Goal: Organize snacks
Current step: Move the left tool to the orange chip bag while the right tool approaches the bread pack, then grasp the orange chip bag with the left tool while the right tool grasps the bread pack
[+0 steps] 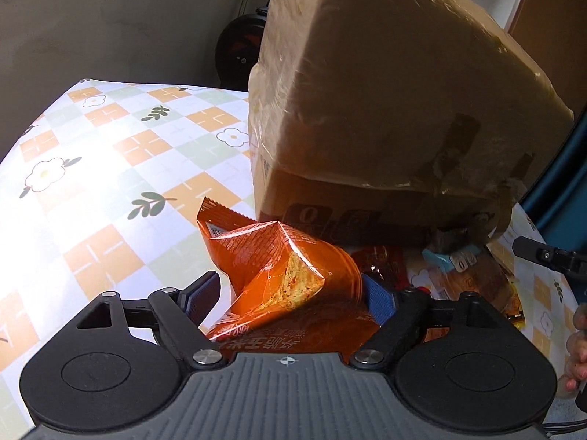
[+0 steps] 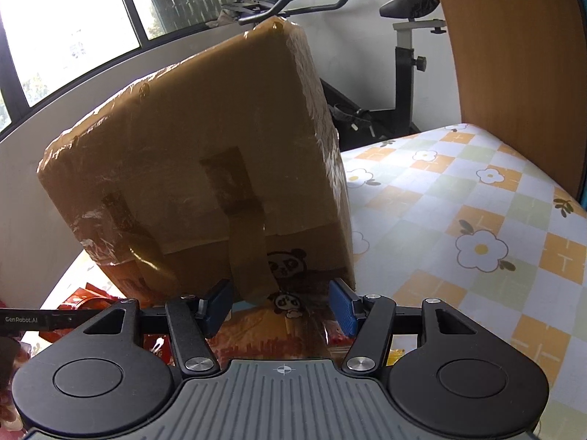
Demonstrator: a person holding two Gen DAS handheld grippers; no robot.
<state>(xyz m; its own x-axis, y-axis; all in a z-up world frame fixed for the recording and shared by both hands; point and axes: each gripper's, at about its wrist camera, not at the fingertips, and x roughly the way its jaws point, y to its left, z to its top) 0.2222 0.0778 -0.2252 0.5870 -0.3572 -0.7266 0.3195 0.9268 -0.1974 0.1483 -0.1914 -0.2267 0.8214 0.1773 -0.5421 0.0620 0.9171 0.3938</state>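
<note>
An orange snack bag [image 1: 279, 278] lies crumpled on the flowered tablecloth [image 1: 110, 168] between the fingers of my left gripper [image 1: 290, 297]. The jaws stand open: a strip of cloth shows between the left pad [image 1: 201, 295] and the bag. My right gripper [image 2: 280, 311] is shut on a clear orange-tinted packet with a panda print [image 2: 290, 302], which fills the gap between its blue pads. The same packet [image 1: 473, 278] lies to the right in the left wrist view. A tape-wrapped cardboard box [image 1: 385, 91] leans tilted just beyond both grippers, over the snacks.
More red and orange packets [image 2: 84, 299] lie left of the box [image 2: 198, 168]. An exercise bike [image 2: 403, 66] stands behind the table, a wooden panel [image 2: 513, 55] to the right. Bare tablecloth [image 2: 458, 220] stretches right of the box. A hand's fingers [image 1: 578, 348] show at the right edge.
</note>
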